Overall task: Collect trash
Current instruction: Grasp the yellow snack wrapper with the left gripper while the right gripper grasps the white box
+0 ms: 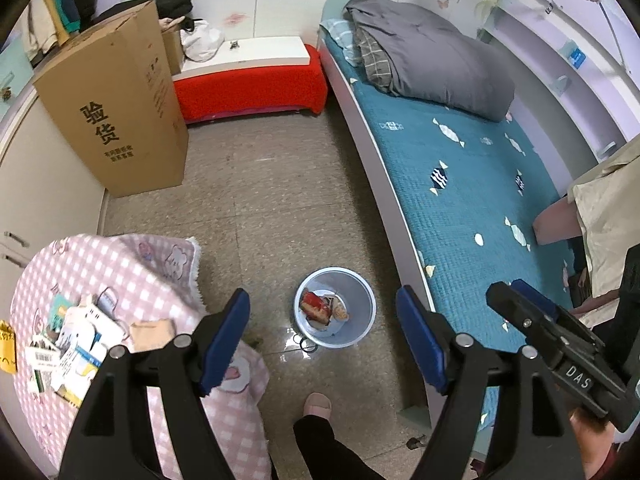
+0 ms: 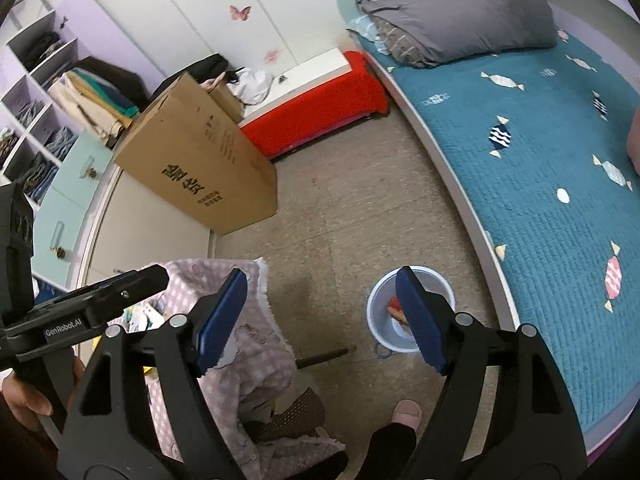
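Note:
A pale blue trash bin [image 1: 362,300] stands on the floor between the table and the bed. It holds a red wrapper [image 1: 314,304] and other scraps. My left gripper [image 1: 323,294] hangs above the bin, open, with nothing between its fingers. Several paper scraps and small cartons [image 1: 76,340] lie on the pink checked tablecloth [image 1: 120,264] to its left. In the right wrist view my right gripper [image 2: 322,273] is open and empty too. Its right finger [image 2: 416,312] covers part of the bin [image 2: 438,282].
A tall cardboard box [image 1: 116,108] stands by the cupboard on the left, with a red-draped bench [image 1: 252,84] behind it. The bed with a teal cover [image 1: 460,184] fills the right side. A person's slippered foot [image 1: 318,404] is near the bin, and a hair tie [image 1: 306,346] lies beside it.

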The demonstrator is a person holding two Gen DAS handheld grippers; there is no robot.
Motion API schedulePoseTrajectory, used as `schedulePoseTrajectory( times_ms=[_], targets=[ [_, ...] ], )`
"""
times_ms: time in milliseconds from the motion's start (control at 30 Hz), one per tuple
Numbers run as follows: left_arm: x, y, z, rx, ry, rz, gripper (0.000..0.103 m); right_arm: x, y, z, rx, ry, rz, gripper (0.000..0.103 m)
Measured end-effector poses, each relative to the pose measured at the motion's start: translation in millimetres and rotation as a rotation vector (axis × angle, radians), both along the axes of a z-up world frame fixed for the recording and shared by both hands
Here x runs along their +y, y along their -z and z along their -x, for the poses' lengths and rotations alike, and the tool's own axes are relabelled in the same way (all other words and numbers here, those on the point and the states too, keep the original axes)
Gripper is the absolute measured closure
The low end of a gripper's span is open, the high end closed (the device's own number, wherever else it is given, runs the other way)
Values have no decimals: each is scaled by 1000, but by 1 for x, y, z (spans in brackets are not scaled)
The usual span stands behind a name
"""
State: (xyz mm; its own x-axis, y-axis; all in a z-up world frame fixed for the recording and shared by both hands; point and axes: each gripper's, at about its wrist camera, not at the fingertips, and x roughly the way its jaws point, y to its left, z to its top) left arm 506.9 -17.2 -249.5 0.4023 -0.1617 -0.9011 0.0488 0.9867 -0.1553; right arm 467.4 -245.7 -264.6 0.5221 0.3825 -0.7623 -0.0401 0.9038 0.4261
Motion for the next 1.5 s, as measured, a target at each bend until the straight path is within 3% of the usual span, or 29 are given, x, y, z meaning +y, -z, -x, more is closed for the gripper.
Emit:
schedulePoseTrajectory(
  times_ms=[233,400,600,767,867,1033,1200,1500],
  targets=[
    [50,-9,36,-17,-53,35,27,58,-17,18,-21,-77,-4,27],
    [111,-16,69,-42,-93,65,27,128,-27,43,-40,-168,10,27],
    [238,-22,123,-81,-187,75,27,240,-29,84,-56,-251,10,27],
    [359,-18,166,-93,-275,10,27,343,-27,111,-76,-282,-1,27],
    [431,-9,188,-84,-377,-31,26,396,-22,123,-70,-302,11,27],
    [521,18,214,-64,-507,38,26,454,-18,129,-71,-336,62,26],
    [561,53,226,-59,-574,101,26,487,-2,128,-69,-321,119,25],
    [587,120,196,-42,-566,171,26,500,30,117,-39,-272,151,25]
  ],
)
